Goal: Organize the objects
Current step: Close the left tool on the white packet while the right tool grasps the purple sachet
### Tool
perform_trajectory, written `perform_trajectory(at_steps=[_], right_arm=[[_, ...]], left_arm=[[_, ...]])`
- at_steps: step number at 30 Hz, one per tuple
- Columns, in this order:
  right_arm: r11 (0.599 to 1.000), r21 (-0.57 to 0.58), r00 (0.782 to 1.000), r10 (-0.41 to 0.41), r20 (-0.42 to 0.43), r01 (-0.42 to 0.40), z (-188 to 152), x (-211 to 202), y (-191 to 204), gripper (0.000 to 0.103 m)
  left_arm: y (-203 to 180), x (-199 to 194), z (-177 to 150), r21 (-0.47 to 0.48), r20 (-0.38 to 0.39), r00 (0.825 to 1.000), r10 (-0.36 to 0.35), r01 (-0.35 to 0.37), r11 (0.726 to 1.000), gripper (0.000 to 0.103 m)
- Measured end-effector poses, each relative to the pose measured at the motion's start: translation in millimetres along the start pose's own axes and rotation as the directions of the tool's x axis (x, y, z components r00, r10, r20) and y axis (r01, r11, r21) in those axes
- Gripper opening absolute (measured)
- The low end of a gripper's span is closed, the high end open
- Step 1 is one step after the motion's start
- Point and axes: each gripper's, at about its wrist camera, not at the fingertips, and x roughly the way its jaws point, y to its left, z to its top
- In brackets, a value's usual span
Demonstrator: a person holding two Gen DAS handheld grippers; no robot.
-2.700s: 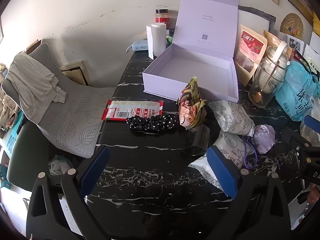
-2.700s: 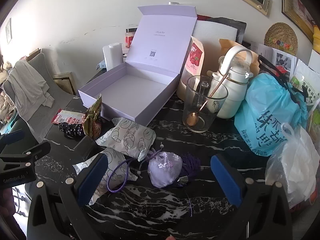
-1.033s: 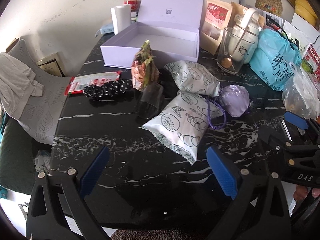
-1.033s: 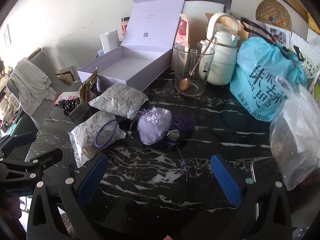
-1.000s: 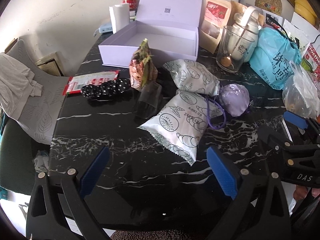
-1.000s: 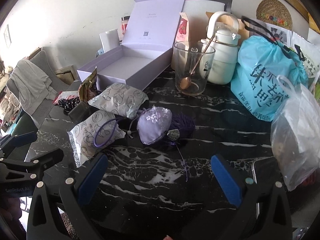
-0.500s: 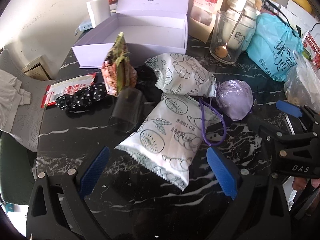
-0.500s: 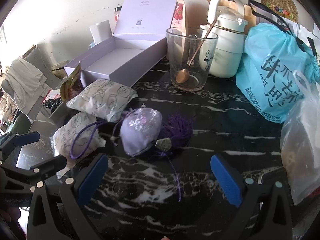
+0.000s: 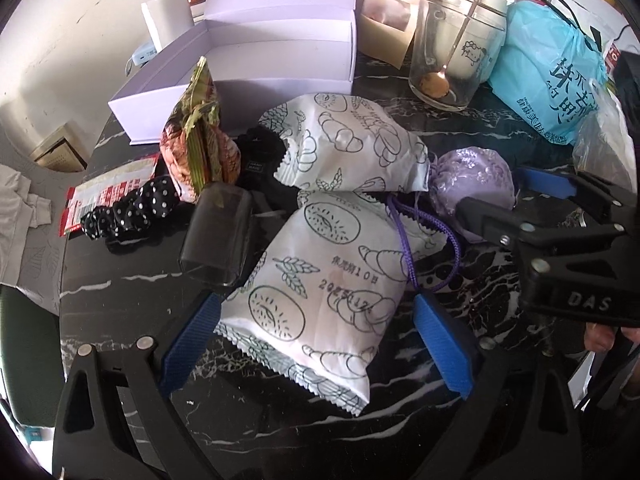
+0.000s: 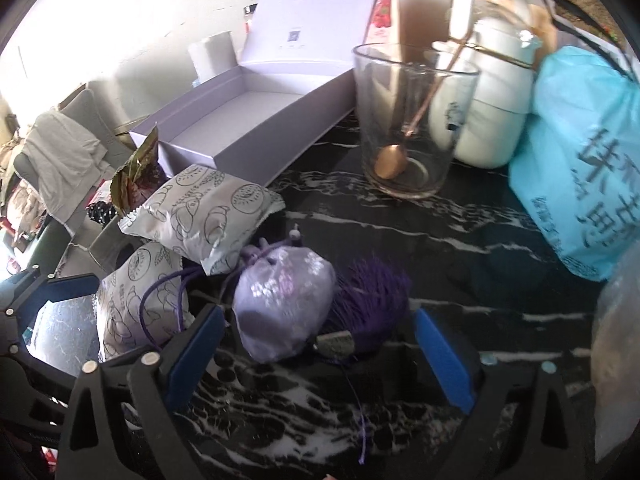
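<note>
On the black marble table [image 9: 132, 312], a white bread packet [image 9: 320, 280] lies between the blue pads of my open left gripper [image 9: 316, 344], which straddles it without pressing. A second bread packet [image 9: 348, 144] lies just behind it. My right gripper [image 10: 320, 356] hangs over a lilac drawstring pouch [image 10: 284, 304] with a purple tassel [image 10: 368, 300]. Its jaws are closing, with the pouch between the pads and gaps on both sides. The open lilac box [image 9: 256, 52] stands empty at the back.
A snack bag [image 9: 196, 144], a dotted scrunchie [image 9: 128, 212], a red sachet [image 9: 108, 192] and a dark clear case [image 9: 216, 236] lie left. A glass with a spoon [image 10: 408, 128], a white jug [image 10: 488, 112] and a blue plastic bag [image 10: 580, 160] crowd the right.
Both grippers came forward and down toward the pile. The left now straddles the near bread packet; the right has closed in over the lilac pouch, its pads slightly nearer together.
</note>
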Motion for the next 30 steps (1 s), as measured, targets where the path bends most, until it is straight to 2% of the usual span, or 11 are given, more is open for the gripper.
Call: perform_trajectory(at_steps=[5,7,10,17,25,30], right_arm=[[0.998,0.001,0.997,0.070,-0.032,-0.070,0,11,2,0.067],[0.996,-0.006,0.996,0.083,-0.034,-0.084,-1,10,4,0.051],[0.996,-0.008,0.995,0.086,-0.044,-0.086,-5,7,3,0.038],[0.995,0.003,0.993,0.102,-0.055,-0.102,-21,-4,3,0.038],[0.994,-0.001,0.992,0.106,-0.064,-0.107,-39,-18,3,0.038],[0.995,-0.008,0.993,0.099,-0.065,-0.100,-48,-25,2,0.038]], left_arm=[[-3,-1,-1,0.016,0.016,1.000,0.020,-0.021,1.000,0.082],[-5,-4,-3,0.032,0.035,0.999,0.017,-0.018,0.999,0.078],[-3,-8,-6,0.030,0.045,0.999,0.002,-0.003,1.000,0.073],[-6,-15,-19,0.034,0.026,0.998,-0.048,0.048,0.998,0.070],[-12,-18,-32,0.050,-0.006,0.997,-0.075,0.075,0.996,0.070],[-11,-10,-28,0.036,-0.022,0.997,-0.078,0.079,0.996,0.076]])
